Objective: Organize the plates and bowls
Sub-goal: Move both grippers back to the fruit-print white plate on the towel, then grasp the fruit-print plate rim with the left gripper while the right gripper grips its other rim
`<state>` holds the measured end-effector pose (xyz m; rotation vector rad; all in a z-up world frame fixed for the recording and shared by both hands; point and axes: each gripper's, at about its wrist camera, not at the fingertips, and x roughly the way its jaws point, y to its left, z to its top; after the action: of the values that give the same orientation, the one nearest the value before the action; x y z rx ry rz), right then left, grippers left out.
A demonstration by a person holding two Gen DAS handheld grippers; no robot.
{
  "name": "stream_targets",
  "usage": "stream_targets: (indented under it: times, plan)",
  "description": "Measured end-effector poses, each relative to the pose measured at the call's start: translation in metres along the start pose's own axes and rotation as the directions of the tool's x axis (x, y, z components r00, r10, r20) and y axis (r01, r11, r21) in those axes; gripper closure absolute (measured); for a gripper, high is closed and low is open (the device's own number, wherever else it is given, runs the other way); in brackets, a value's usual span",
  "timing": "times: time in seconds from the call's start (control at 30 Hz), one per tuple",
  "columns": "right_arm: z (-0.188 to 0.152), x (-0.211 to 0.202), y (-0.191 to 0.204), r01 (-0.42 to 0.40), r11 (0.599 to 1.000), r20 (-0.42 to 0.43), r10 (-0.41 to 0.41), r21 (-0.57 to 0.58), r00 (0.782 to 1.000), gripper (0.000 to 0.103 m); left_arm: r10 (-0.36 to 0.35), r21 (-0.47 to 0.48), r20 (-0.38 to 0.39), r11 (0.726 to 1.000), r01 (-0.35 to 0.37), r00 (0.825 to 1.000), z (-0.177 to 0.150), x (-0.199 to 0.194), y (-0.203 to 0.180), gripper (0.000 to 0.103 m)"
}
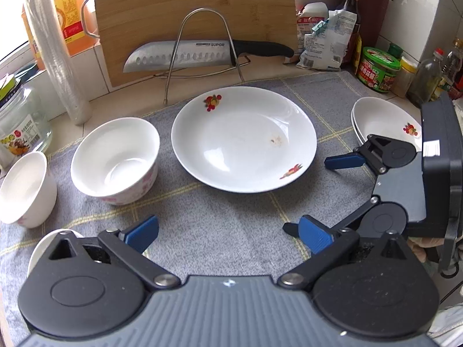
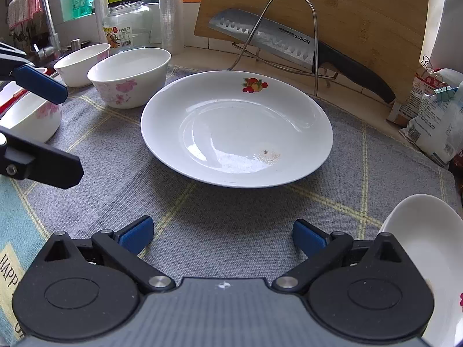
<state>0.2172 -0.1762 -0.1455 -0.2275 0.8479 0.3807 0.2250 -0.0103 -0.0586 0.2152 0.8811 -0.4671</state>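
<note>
While both grippers hang over the grey checked cloth with nothing held, I log the layout. The left gripper has its blue pads spread wide and empty; the right gripper is likewise spread and empty. The large plate lies flat at 12 o'clock from both, near the middle of the cloth, with a small brownish smear on its inner slope. In the left wrist view a pink-flowered bowl sits at 10 o'clock just beside the plate, a second bowl at 9 o'clock, and a pair of nested shallow plates at 2 o'clock behind the right gripper. My judgement: the step in hand is taking the large plate, probably to join that stack. To do it well I would approach low at the near rim, slide one pad under the lip, close only once the rim sits deep between the pads, then lift level. The glaze looks slick, so a shallow pinch could slip. I would also keep clear of the knife on the wire rack behind.
</note>
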Motion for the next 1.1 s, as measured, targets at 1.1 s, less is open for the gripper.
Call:
stream_targets:
  times: [1.1]
  plan:
    - [0.002,0.008,0.007,0.060,0.995,0.041,-0.063,0.081,0.997,0.000,-0.183,0.089,-0.133,0.977,0.196,0.974,0.135,0.108,0.048,0.001]
